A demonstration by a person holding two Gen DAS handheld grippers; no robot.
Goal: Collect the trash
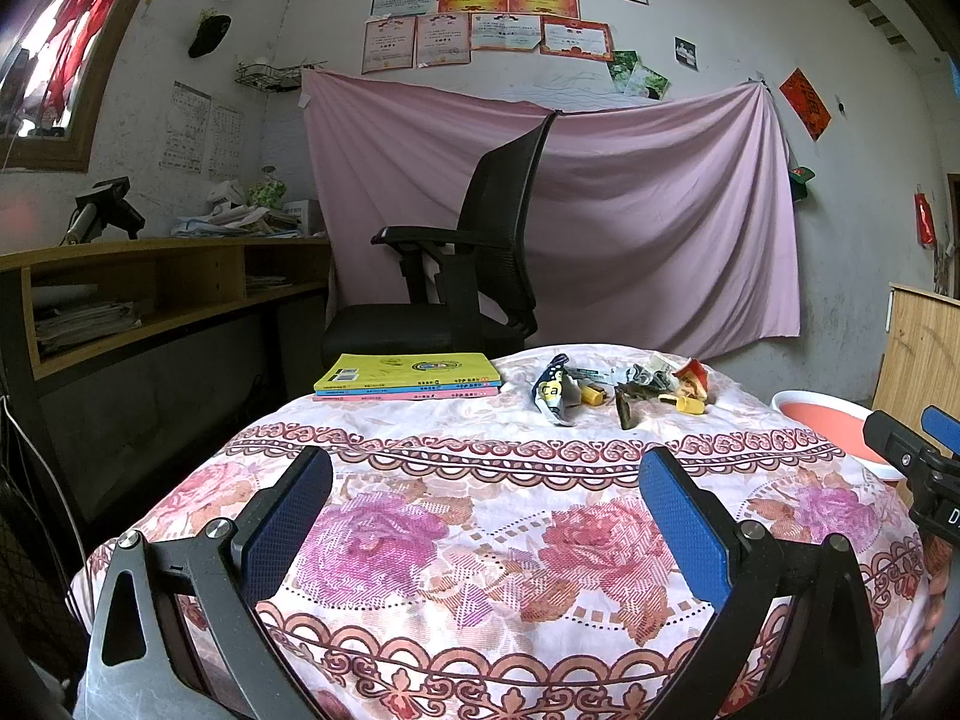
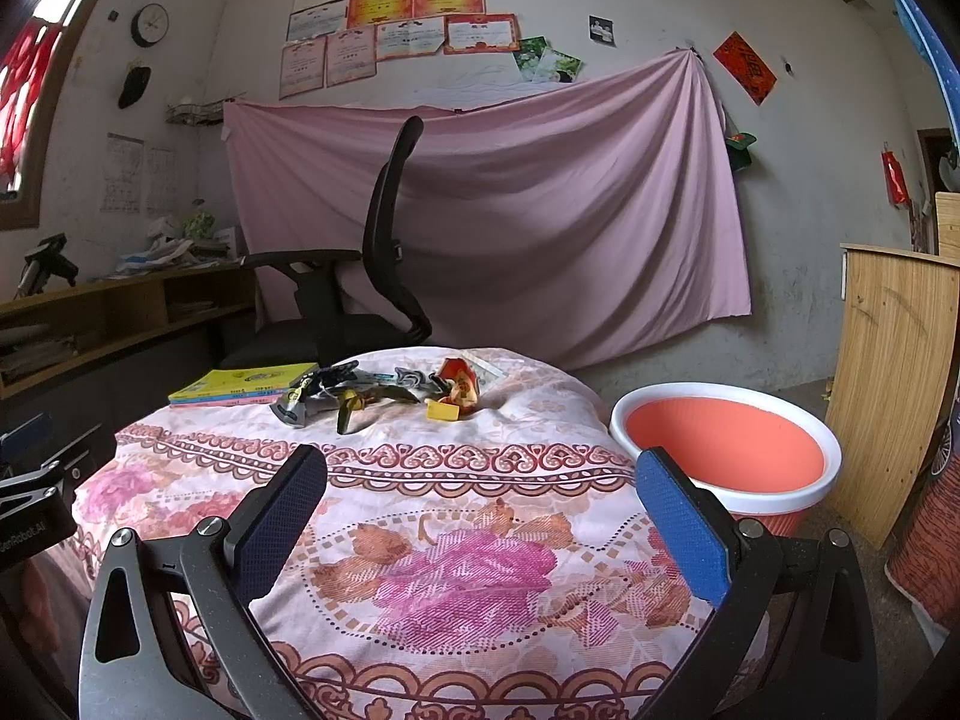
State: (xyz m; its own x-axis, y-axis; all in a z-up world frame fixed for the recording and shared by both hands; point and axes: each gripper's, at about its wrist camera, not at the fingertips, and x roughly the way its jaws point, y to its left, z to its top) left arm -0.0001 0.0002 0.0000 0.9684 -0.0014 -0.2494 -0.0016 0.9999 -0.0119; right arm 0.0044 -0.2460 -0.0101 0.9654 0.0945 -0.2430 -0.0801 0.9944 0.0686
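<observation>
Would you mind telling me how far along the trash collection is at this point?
Nothing looks collected yet: the orange bin shows no trash inside, and the wrappers and scraps all sit in a heap at the far end of the floral cloth, beside the books. Nothing is in hand; the left gripper and right gripper are open. All the picking remains.

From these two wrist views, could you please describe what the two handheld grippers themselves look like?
Both look the same build. The left gripper has two flat fingers faced with textured blue pads, on dark grey angled arms with triangular cut-outs and silver screw heads. The right gripper matches. In the right wrist view, the left gripper's black body bears partly readable white lettering. No cables or sleeves show clearly.
</observation>
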